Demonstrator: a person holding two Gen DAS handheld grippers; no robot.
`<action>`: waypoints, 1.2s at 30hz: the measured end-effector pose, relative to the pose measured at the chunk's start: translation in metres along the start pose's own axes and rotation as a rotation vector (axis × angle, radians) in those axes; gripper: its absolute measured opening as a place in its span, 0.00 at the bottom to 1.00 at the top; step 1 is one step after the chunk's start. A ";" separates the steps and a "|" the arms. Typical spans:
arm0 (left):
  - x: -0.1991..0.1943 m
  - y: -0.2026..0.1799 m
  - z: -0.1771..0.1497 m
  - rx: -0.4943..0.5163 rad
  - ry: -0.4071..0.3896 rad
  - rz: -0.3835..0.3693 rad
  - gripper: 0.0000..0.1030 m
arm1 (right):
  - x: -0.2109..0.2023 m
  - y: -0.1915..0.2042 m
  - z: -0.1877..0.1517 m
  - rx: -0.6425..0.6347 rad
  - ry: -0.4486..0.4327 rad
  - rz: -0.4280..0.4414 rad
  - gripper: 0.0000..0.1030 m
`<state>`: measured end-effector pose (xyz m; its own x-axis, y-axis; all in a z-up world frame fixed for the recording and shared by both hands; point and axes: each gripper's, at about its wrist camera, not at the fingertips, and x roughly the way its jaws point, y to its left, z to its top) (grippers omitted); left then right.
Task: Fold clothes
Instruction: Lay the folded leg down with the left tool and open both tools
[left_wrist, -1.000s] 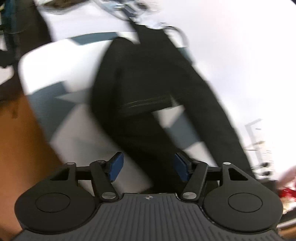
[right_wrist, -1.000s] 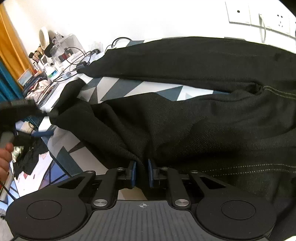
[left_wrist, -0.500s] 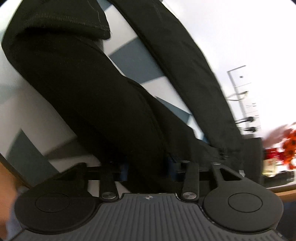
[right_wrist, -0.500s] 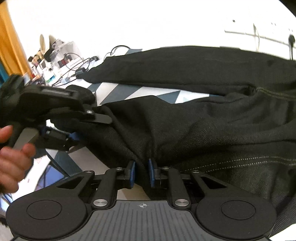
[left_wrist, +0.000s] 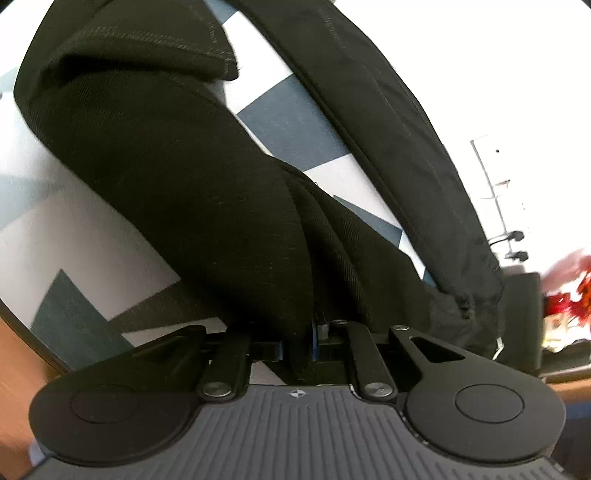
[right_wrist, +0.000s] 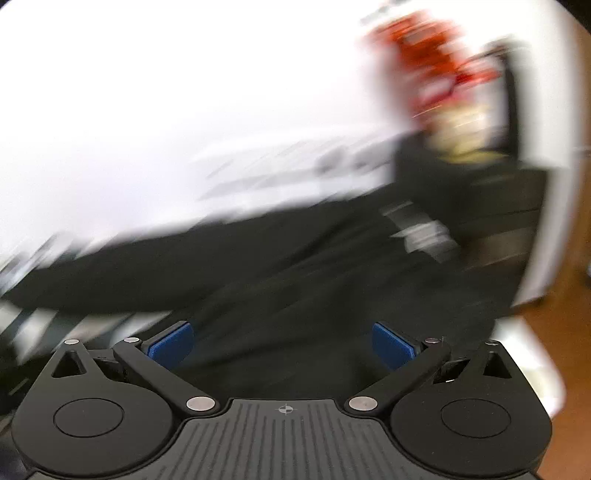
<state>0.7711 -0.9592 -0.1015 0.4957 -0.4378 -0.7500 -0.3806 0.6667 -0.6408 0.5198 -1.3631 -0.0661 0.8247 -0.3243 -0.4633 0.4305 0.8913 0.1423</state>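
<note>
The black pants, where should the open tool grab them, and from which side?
Probably the thick stitched hem of the black pants, coming in from the open end where its edge lifts off the patterned cloth. That flap gives two sides to pinch. The right tool stands open; the left tool already clamps a fold.

Left hand-held gripper (left_wrist: 297, 345): matte black linkage arms, silver pivot screws, ribbed grey housing with crosshair mark. Right hand-held gripper (right_wrist: 282, 345): same build, blue pads (right_wrist: 391, 345)
</note>
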 end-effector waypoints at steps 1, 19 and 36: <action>0.000 0.001 0.000 -0.001 0.002 -0.010 0.16 | -0.002 -0.015 0.000 0.024 -0.058 -0.069 0.99; 0.011 -0.068 -0.045 0.258 -0.085 0.143 0.76 | 0.068 -0.107 -0.013 0.701 0.190 -0.236 0.94; 0.007 -0.091 -0.054 0.271 -0.086 0.372 0.40 | 0.072 -0.075 -0.004 0.593 0.215 -0.183 0.95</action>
<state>0.7673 -1.0552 -0.0571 0.4316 -0.0946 -0.8971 -0.3330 0.9075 -0.2560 0.5451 -1.4518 -0.1137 0.6536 -0.3289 -0.6817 0.7369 0.4818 0.4741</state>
